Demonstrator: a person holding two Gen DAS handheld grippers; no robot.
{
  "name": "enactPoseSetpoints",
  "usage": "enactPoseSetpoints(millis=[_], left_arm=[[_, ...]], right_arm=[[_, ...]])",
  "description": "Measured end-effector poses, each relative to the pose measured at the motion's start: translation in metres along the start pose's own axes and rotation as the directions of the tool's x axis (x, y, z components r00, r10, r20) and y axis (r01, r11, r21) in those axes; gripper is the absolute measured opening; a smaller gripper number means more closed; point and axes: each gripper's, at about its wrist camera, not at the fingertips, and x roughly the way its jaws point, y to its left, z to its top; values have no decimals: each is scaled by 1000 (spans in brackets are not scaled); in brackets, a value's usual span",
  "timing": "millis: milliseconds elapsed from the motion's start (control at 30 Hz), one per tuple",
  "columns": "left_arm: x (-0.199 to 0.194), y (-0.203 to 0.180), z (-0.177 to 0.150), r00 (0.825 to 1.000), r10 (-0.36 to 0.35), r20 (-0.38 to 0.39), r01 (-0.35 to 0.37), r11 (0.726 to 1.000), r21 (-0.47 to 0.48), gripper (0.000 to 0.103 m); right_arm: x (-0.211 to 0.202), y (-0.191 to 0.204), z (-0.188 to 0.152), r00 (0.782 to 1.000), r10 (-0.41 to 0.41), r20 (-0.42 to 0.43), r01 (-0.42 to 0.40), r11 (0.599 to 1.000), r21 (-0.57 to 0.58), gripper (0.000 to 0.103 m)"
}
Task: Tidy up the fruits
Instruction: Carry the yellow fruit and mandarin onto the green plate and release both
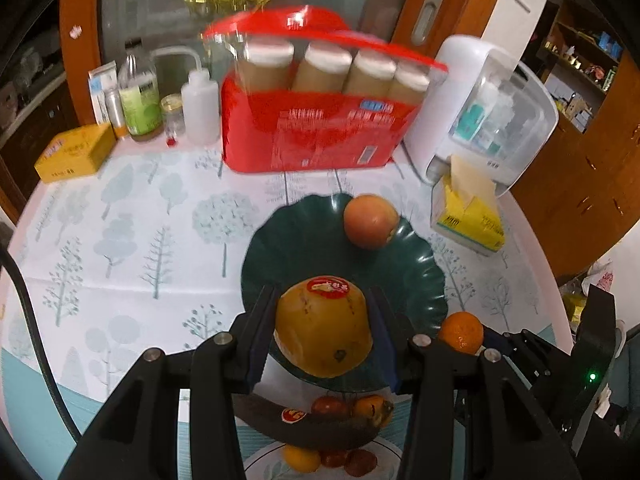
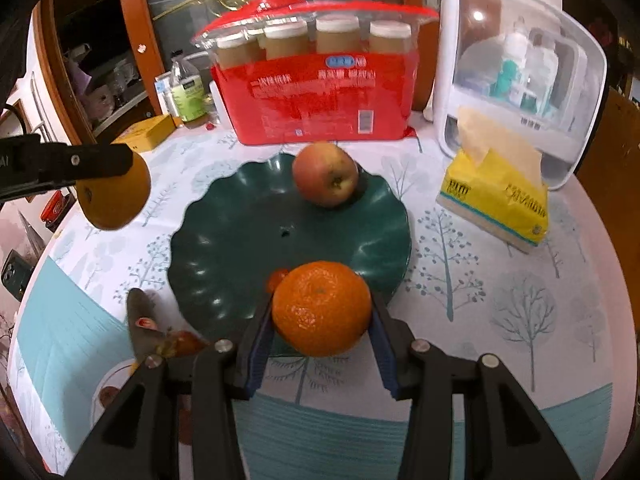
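Labels first: nothing really readable. The yellow fruit (image 1: 324, 330) has a red oval sticker on top with pale characters, too blurred to make out. The dark banana (image 1: 316, 426) down by the white plate (image 1: 264, 460) has a small red sticker too, same story. The big red pack of cups (image 2: 320, 92) at the back has white print, a blue badge and a barcode, but I can't read any of it. The yellow tissue box (image 2: 496, 208) has dark lettering on its side, also illegible.

Left gripper (image 1: 322, 334): jaws partly open and clamped on the yellow fruit, held above the near edge of the green plate (image 2: 224, 240). Right gripper (image 2: 320, 314): jaws also partway closed, gripping an orange (image 2: 322, 308) over the near rim of that plate. An apple (image 2: 326, 178) sits on the plate's far side, stem end facing the camera.

The remaining small red fruits and an orange one sit on the white plate with the banana, low in the left view.

Around the bench (image 2: 500, 300), with its tree-print cloth: a white storage box with a clear front (image 2: 516, 68) behind the tissues, a yellow tin (image 1: 76, 152), and a few bottles (image 1: 140, 96) at the back left. The centre of the green plate is bare.
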Motion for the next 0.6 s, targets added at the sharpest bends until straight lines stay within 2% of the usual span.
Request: enactPoseSetpoints(millis=[200,400,500,567,600], left_arm=[[40,2,-7,997,-3,-78,3,1000,-1,44],[60,3,-13,990,4,-139,-5,1000,-7,45],[57,3,-13,992,6,-125,-6,1000,1,55],[53,4,-12,993,11,-116,-11,1000,4,66],[50,5,-13,994,17,-111,-17,1000,2,67]], right_arm=[[21,-1,-7,999,11,-35,-11,1000,-12,45],[32,4,-8,998,25,-58,-26,999,-18,46],[36,5,-7,997,19,-71,-20,1000,-12,47],[36,6,-6,997,31,-69,-31,1000,3,53],[35,6,-6,997,33,-64,-33,999,11,56]])
